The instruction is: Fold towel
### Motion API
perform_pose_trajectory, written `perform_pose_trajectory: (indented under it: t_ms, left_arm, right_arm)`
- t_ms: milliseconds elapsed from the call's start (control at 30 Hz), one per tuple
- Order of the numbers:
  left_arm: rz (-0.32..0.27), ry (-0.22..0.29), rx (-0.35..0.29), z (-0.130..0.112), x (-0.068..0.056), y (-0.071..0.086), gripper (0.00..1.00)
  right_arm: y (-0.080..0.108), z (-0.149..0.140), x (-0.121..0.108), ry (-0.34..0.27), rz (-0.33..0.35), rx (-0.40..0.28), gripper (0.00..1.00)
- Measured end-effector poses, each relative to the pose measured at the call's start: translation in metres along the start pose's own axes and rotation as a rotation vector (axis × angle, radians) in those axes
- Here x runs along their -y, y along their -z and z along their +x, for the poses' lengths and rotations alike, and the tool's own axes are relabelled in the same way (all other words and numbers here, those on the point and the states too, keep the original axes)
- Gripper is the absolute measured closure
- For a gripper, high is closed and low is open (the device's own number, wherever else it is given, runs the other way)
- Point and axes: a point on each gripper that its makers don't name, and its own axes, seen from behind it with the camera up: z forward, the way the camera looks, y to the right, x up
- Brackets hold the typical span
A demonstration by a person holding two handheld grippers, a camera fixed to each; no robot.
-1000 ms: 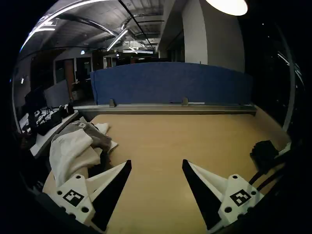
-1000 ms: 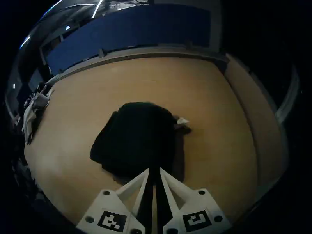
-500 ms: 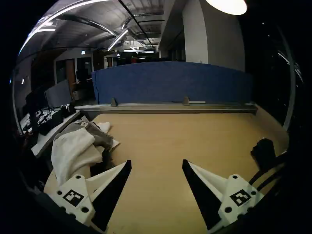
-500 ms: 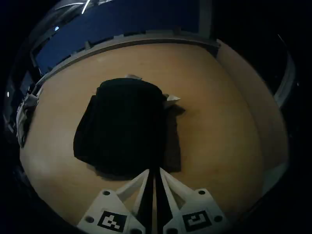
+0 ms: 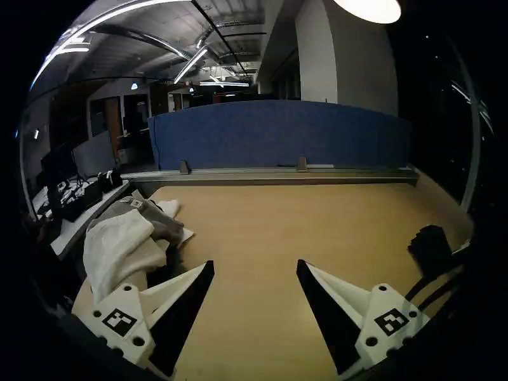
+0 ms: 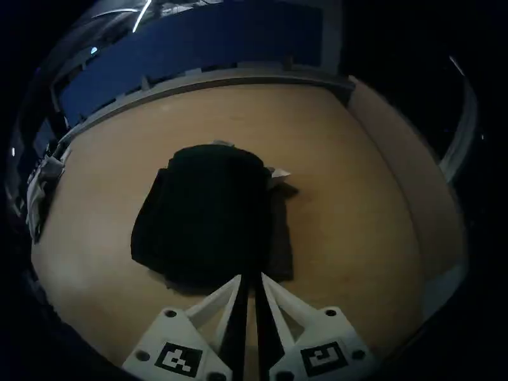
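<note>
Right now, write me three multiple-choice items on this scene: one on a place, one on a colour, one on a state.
1. The pile of light cloths lies
A. at the left edge of the desk
B. on a chair
C. on the floor

2. The towel ahead of the right tool is
A. white
B. black
C. red

3. The left tool is
A. shut on the towel
B. open, holding nothing
C. shut on nothing

Answers:
1 A: in the left gripper view the pile sits by the desk's left rim.
2 B: it shows black against the tan desk.
3 B: bare desk shows through the wide gap between its fingers.
</note>
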Motion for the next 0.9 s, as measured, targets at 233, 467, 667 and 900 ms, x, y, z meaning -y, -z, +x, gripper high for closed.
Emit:
perform_pose_trajectory:
  t_ms: [233,467,667,900]
  left_arm:
    - [-0.006,0.001,-0.001,0.002,-0.001,-0.003,0.03]
    - [-0.009,-0.003,-0.005,0.004,-0.002,-0.004,0.03]
    - [-0.010,0.002,-0.004,0.004,-0.001,-0.004,0.03]
    - [-0.014,0.002,-0.005,0.005,-0.002,-0.005,0.03]
  right_arm:
    - [0.010,0.003,-0.003,-0.020,-0.025,-0.029,0.66]
    - [0.015,0.003,-0.005,-0.015,-0.047,-0.040,0.25]
    - [0.023,0.001,-0.014,-0.008,-0.088,-0.048,0.10]
    - [0.030,0.009,-0.013,-0.018,-0.096,-0.079,0.10]
